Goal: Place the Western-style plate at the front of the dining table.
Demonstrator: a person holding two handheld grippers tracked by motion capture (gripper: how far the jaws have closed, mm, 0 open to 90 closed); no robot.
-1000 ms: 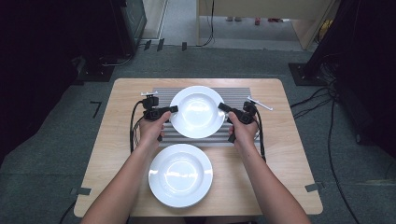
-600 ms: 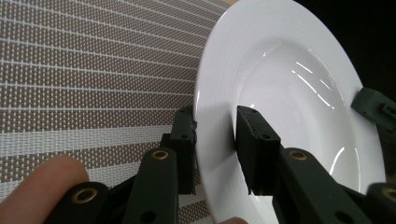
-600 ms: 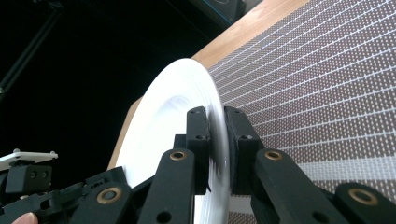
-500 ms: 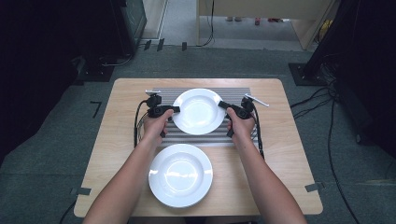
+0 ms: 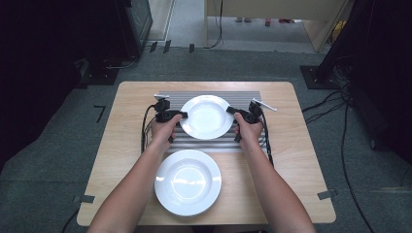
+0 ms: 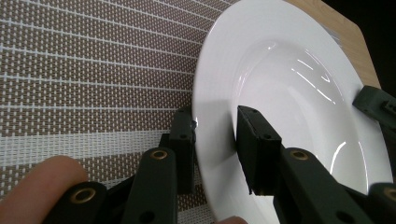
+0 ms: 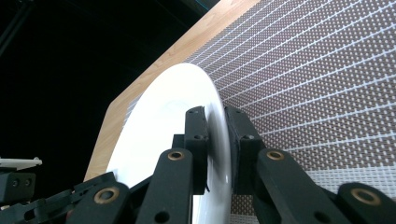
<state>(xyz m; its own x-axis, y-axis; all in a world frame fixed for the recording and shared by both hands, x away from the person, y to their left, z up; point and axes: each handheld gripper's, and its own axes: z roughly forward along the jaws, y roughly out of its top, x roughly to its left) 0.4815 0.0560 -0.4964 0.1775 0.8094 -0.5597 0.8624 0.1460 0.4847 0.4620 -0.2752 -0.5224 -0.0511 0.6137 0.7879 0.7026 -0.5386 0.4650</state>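
White and glossy, the far plate [image 5: 206, 116] sits over a striped woven placemat [image 5: 214, 143] at the back half of the light wooden worktop [image 5: 121, 145], held by its rim from both sides. At its left edge the left hand-held gripper [image 5: 180, 115] has its black jaws clamped on the rim; in the left gripper view one jaw lies under the rim against the mat side and the other presses on the inner slope of the plate [image 6: 289, 93], so the grip is narrow and firm on the porcelain. At the opposite edge the right hand-held gripper [image 5: 230, 110] does the same; in the right gripper view its two jaws pinch the thin white rim [image 7: 219, 121] between them, with the brown and white weave of the placemat [image 7: 317, 84] behind and the wooden edge of the worktop [image 7: 187, 42] beyond. Whether the plate touches the placemat or hangs just above it, I cannot tell. The person's left hand [image 5: 163, 132] and right hand [image 5: 248, 133] wrap the gripper bodies, forearms coming in from the near edge, black cables trailing down beside them. A second white plate [image 5: 187, 182] lies flat on the bare wood nearer the person, just in front of the placemat and between the two forearms, apart from both grippers.
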